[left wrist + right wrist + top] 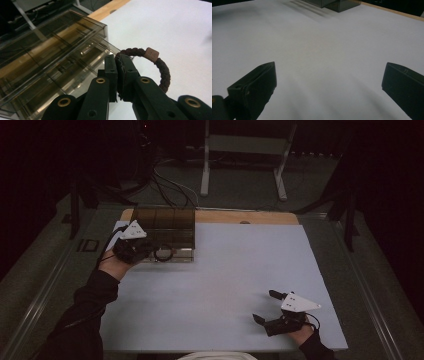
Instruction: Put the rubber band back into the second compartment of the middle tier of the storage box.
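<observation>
White table (pixel 225 270), left gripper (pixel 117 67) jaws clamping braided bracelet (pixel 160 67) beside smoked box (pixel 50 57), right gripper (pixel 329 80) jaws spread, resting low.

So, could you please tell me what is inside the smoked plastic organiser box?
Through the tinted walls of the organiser box, dividers split it into compartments that look empty. Glare hides the far compartments. The braided bracelet is outside it, pinched in the left hand-held gripper.
</observation>
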The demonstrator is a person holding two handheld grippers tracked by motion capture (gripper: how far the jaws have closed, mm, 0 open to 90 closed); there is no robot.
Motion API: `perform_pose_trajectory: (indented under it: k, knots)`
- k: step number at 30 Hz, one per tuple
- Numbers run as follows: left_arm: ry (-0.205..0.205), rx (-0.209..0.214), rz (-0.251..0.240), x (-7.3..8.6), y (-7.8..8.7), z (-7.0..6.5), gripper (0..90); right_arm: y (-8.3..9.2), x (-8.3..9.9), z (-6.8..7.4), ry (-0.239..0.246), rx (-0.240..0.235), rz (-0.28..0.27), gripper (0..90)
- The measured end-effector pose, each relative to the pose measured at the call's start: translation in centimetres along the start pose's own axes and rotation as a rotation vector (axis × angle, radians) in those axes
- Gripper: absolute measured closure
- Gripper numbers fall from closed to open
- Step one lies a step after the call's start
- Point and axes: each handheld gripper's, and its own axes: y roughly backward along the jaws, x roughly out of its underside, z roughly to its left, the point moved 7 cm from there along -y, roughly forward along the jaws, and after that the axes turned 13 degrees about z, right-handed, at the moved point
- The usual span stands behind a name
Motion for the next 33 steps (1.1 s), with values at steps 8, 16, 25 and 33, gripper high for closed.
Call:
perform_pose_trajectory:
  k: [8,16,25,33]
  knots:
    - [0.026,-0.015,0.002,0.2,-1.0,1.0,88.0,-0.1,0.0,0.0,0.002,0.0,0.002,0.0]
    - [0.055,-0.027,0.014,0.6,-2.4,2.2,88.0,-0.1,0.0,0.1,0.006,-0.002,0.002,0.0]
    - [0.101,-0.043,0.01,1.2,-3.9,3.4,88.1,-0.1,0.0,0.1,0.01,-0.004,0.004,0.0]
    - [0.143,-0.046,0.015,2.1,-5.1,4.3,88.0,-0.2,0.1,0.1,0.012,-0.007,0.009,0.0]
